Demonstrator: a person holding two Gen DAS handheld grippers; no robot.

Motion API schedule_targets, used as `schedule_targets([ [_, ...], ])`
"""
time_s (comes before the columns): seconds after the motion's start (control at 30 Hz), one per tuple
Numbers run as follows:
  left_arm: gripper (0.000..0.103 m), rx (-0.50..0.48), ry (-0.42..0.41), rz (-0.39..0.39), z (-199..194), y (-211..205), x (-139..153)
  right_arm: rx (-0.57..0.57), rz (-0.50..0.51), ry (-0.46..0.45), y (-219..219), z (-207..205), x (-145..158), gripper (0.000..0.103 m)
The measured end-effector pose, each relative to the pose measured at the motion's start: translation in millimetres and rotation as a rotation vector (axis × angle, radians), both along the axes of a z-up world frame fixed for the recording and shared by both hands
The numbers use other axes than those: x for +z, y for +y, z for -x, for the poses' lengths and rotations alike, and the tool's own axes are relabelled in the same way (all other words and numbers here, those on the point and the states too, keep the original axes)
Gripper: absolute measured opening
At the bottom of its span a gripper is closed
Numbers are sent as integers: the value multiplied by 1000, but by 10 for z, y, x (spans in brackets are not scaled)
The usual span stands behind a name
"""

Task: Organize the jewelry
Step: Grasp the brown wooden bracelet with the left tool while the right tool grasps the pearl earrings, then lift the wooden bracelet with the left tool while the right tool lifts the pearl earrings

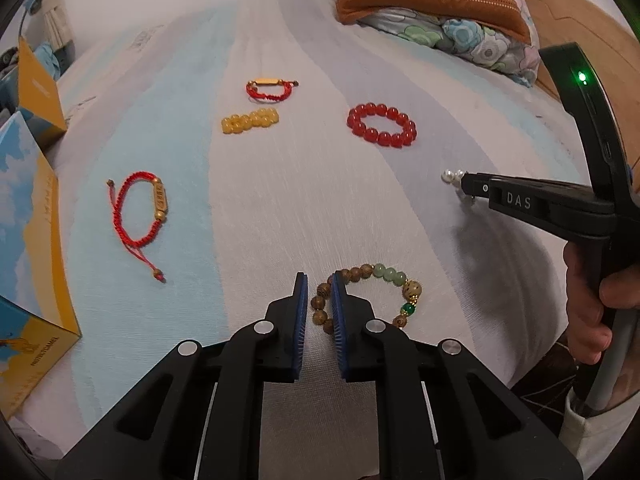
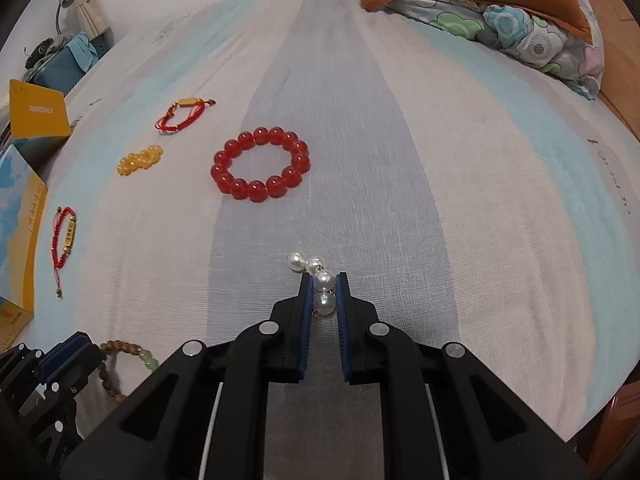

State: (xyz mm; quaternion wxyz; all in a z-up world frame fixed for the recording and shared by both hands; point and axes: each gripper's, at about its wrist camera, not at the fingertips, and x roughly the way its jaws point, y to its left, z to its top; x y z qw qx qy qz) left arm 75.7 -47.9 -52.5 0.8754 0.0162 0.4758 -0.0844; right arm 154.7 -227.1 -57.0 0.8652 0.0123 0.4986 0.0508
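Several bracelets lie on a striped bedsheet. A wooden and green bead bracelet (image 1: 368, 296) lies at my left gripper (image 1: 320, 280), whose open jaws straddle its left side; it also shows in the right wrist view (image 2: 124, 354). My right gripper (image 2: 323, 280) is shut on a string of white pearls (image 2: 323, 290), seen from the side in the left wrist view (image 1: 464, 180). A red bead bracelet (image 1: 382, 124) (image 2: 260, 164), a yellow bead bracelet (image 1: 250, 120) (image 2: 140, 159) and two red cord bracelets (image 1: 138, 210) (image 1: 270, 89) lie farther off.
A yellow and blue cardboard box (image 1: 28, 264) stands at the left edge of the bed. Folded quilts and a flowered pillow (image 1: 440, 12) lie at the far right. The bedsheet (image 2: 440, 200) stretches to the right of the jewelry.
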Motion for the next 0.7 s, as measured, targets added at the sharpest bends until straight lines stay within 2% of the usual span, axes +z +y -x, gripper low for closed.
schedule_targets([
  [0.27, 10, -5, 4, 22, 12, 35, 167, -2, -30, -19, -6, 30, 197, 11],
  [0.4, 11, 6, 20, 6, -7, 50, 132, 7, -38, -17, 23, 54, 191, 11],
  [0.5, 16, 10, 34, 5, 6, 51, 25, 15, -41, -5, 48, 82, 111, 11],
  [0.6, 30, 4, 42, 1, 34, 24, -103, 19, -38, 8, 61, 77, 17, 11],
  [0.7, 31, 4, 42, -9, 26, 5, -200, 15, -41, 23, 51, 62, -72, 11],
])
